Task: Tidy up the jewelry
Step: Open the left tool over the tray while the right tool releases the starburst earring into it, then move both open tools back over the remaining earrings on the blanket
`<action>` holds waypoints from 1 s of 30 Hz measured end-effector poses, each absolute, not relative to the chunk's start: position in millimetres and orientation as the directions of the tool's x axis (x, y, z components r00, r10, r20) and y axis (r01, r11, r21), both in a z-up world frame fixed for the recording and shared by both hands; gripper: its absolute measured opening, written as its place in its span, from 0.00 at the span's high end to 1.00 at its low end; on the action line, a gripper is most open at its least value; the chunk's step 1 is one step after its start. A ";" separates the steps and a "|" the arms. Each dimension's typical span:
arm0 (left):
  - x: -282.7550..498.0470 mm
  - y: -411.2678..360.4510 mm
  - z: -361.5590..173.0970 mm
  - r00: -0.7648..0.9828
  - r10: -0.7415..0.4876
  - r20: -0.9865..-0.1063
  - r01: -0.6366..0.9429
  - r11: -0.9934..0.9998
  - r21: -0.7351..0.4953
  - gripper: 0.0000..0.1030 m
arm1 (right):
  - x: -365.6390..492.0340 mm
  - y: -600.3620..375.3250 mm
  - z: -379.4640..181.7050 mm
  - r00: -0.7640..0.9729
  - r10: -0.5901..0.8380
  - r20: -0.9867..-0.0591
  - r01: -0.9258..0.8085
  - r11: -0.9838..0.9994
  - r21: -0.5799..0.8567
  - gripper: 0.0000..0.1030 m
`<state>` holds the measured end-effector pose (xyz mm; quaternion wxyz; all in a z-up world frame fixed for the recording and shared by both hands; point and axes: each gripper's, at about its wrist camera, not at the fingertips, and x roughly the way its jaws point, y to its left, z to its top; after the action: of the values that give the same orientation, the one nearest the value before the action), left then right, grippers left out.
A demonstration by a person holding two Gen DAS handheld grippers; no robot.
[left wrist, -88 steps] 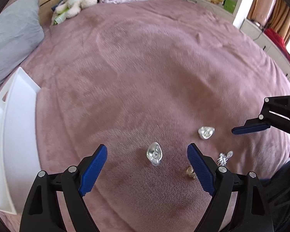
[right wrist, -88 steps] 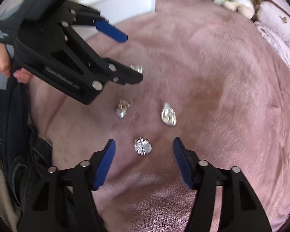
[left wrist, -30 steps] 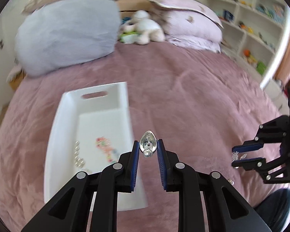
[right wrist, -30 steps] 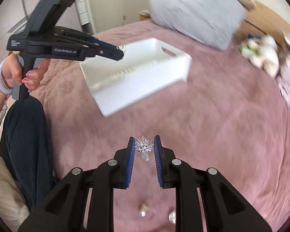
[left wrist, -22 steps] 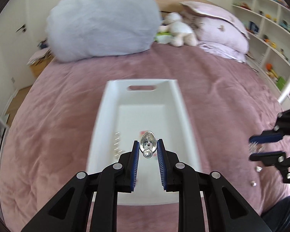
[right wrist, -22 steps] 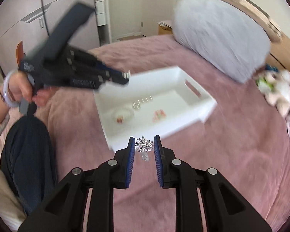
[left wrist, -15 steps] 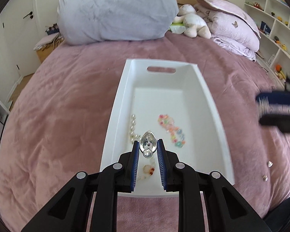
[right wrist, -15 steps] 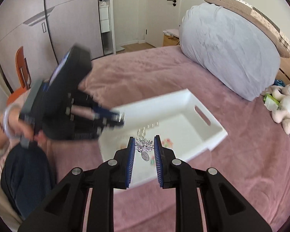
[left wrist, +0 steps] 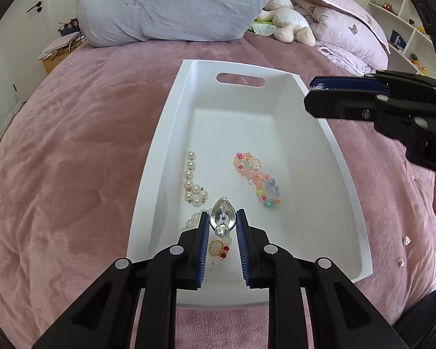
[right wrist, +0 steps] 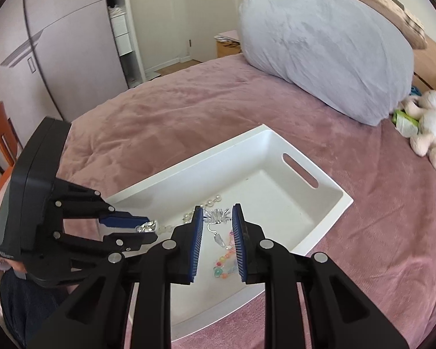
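Note:
My left gripper (left wrist: 223,217) is shut on a silver teardrop earring (left wrist: 223,220) and holds it over the near end of the white tray (left wrist: 171,116). My right gripper (right wrist: 217,218) is shut on a spiky silver earring (right wrist: 216,215) with a hanging drop, above the same tray (right wrist: 331,212). In the tray lie a pearl bracelet (left wrist: 193,184), a pastel bead bracelet (left wrist: 257,180) and a small gold and red piece (left wrist: 219,247). The right gripper shows in the left wrist view (left wrist: 319,88), over the tray's right rim. The left gripper shows in the right wrist view (right wrist: 145,229).
The tray sits on a pink bedspread (left wrist: 72,160). Two small jewelry pieces (left wrist: 406,240) lie on the bed right of the tray. A grey pillow (left wrist: 171,3), a plush toy (left wrist: 287,23) and pink bedding (left wrist: 348,35) lie at the headboard.
Both grippers picked an earring off the bedspread, shut on it and carried it to the tray. In the last half second both came lower and closer over the tray.

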<state>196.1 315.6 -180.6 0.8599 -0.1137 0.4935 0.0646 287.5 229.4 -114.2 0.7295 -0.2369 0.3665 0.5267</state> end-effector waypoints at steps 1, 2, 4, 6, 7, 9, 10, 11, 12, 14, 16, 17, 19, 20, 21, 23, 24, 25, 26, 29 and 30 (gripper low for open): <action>197.0 315.9 -181.1 0.502 -0.001 -0.865 -0.225 0.965 -0.132 0.77 | 287.6 229.1 -113.8 0.180 0.597 -0.782 -0.942 0.334 0.038 0.79; 197.9 316.7 -181.3 0.501 -0.001 -0.865 -0.227 0.965 -0.133 0.77 | 288.1 228.7 -113.4 0.181 0.597 -0.782 -0.942 0.334 0.037 0.79; 199.2 317.4 -180.3 0.503 -0.003 -0.864 -0.234 0.962 -0.140 0.69 | 287.9 225.7 -111.5 0.189 0.599 -0.778 -0.941 0.338 0.032 0.77; 200.0 316.4 -178.1 0.507 0.001 -0.862 -0.236 0.962 -0.138 0.61 | 289.4 220.5 -107.1 0.194 0.606 -0.771 -0.936 0.349 0.038 0.72; 200.1 316.3 -177.5 0.509 0.001 -0.861 -0.237 0.962 -0.138 0.57 | 290.5 217.8 -104.2 0.195 0.615 -0.764 -0.935 0.353 0.046 0.70; 201.1 314.1 -174.4 0.513 0.002 -0.859 -0.235 0.962 -0.138 0.56 | 291.3 212.0 -98.3 0.189 0.629 -0.754 -0.932 0.356 0.063 0.68; 201.3 313.4 -173.1 0.513 0.006 -0.858 -0.235 0.963 -0.134 0.56 | 291.9 210.0 -95.5 0.196 0.630 -0.751 -0.931 0.361 0.061 0.66; 201.7 311.9 -170.9 0.515 0.009 -0.857 -0.233 0.964 -0.130 0.56 | 291.7 207.3 -92.0 0.206 0.634 -0.746 -0.930 0.365 0.054 0.65; 202.2 310.6 -168.4 0.517 0.011 -0.856 -0.231 0.965 -0.127 0.56 | 291.5 204.0 -88.1 0.209 0.639 -0.740 -0.930 0.363 0.051 0.64; 202.4 307.9 -161.8 0.525 0.020 -0.851 -0.229 0.966 -0.119 0.54 | 290.2 196.5 -80.7 0.219 0.647 -0.731 -0.929 0.367 0.047 0.60; 202.2 304.5 -154.8 0.535 0.025 -0.844 -0.220 0.969 -0.111 0.53 | 288.9 185.6 -72.0 0.233 0.657 -0.717 -0.927 0.373 0.041 0.55; 202.4 300.4 -149.4 0.542 0.028 -0.840 -0.213 0.972 -0.104 0.53 | 288.0 180.4 -68.7 0.239 0.660 -0.712 -0.926 0.376 0.038 0.54; 202.9 294.2 -141.1 0.552 0.035 -0.833 -0.199 0.976 -0.091 0.53 | 287.3 165.2 -60.6 0.252 0.664 -0.704 -0.922 0.386 0.034 0.51; 202.7 289.5 -136.3 0.558 0.037 -0.829 -0.189 0.978 -0.083 0.53 | 286.6 155.5 -56.5 0.262 0.664 -0.701 -0.918 0.395 0.030 0.51; 202.6 282.9 -129.8 0.566 0.041 -0.823 -0.176 0.982 -0.072 0.52 | 286.4 148.8 -53.7 0.271 0.662 -0.699 -0.915 0.402 0.026 0.47; 201.6 271.5 -118.8 0.583 0.040 -0.811 -0.149 0.987 -0.059 0.49 | 283.4 124.0 -47.2 0.305 0.653 -0.693 -0.903 0.429 0.007 0.40; 200.7 262.5 -111.1 0.596 0.036 -0.802 -0.128 0.990 -0.051 0.48 | 282.1 114.2 -45.7 0.319 0.650 -0.690 -0.899 0.439 -0.002 0.37; 200.1 254.8 -104.9 0.606 0.031 -0.795 -0.111 0.993 -0.045 0.45 | 280.2 99.0 -44.2 0.335 0.642 -0.690 -0.892 0.453 -0.012 0.34; 199.5 243.8 -96.6 0.619 0.025 -0.785 -0.087 0.995 -0.037 0.43 | 279.4 88.1 -43.8 0.347 0.632 -0.693 -0.885 0.465 -0.019 0.33; 198.6 218.6 -79.6 0.644 0.010 -0.765 -0.037 0.999 -0.018 0.25 | 275.2 49.1 -45.5 0.421 0.576 -0.701 -0.846 0.528 -0.075 0.15; 198.6 207.6 -72.6 0.655 0.005 -0.756 -0.018 1.000 -0.009 0.20 | 273.1 36.2 -47.0 0.448 0.558 -0.699 -0.832 0.547 -0.095 0.12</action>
<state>198.6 207.6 -72.6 0.9096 -0.0077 0.4153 0.0063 273.1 36.2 -47.0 0.8221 -0.2187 0.3125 0.4226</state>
